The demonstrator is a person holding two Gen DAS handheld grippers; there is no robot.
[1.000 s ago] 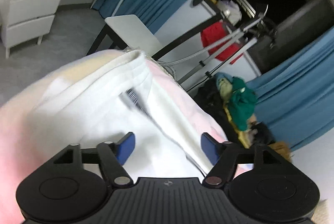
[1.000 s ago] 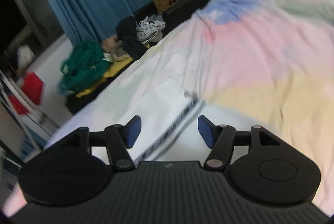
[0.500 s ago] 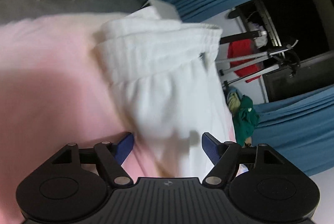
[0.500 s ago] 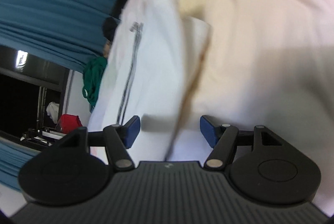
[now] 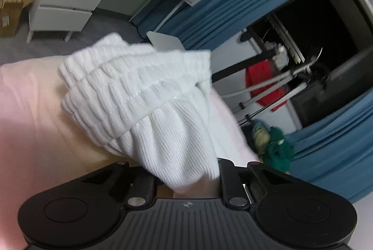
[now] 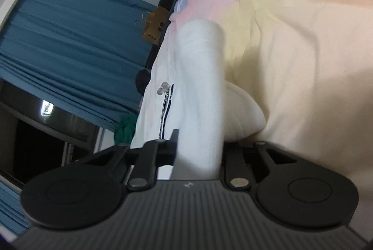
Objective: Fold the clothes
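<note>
A white ribbed garment [image 5: 144, 96] with a gathered elastic waistband lies on a pastel bedspread [image 5: 35, 110]. My left gripper [image 5: 184, 168] is closing, and the cloth just below the waistband is bunched between its jaws and pressed by them. In the right wrist view the same white garment [image 6: 200, 77] shows a dark side stripe [image 6: 166, 107] and a thick folded edge. That fold runs straight into my right gripper [image 6: 199, 147], whose jaws are closing on it. The cloth hides the pads of both grippers. The yellow and pink bedspread [image 6: 303, 40] lies under it.
A white chest of drawers [image 5: 67, 0] and a cardboard box [image 5: 11, 5] stand on the grey floor beyond the bed. Blue curtains [image 5: 244, 0], a rack with a red garment [image 5: 263, 84] and a heap of clothes [image 5: 277, 147] are beside the bed. A brown paper bag [image 6: 153, 26] stands farther off.
Both grippers came down onto the white garment and their wide jaws closed in on its cloth. The right gripper also rolled, so the bed now stands tilted in its view.
</note>
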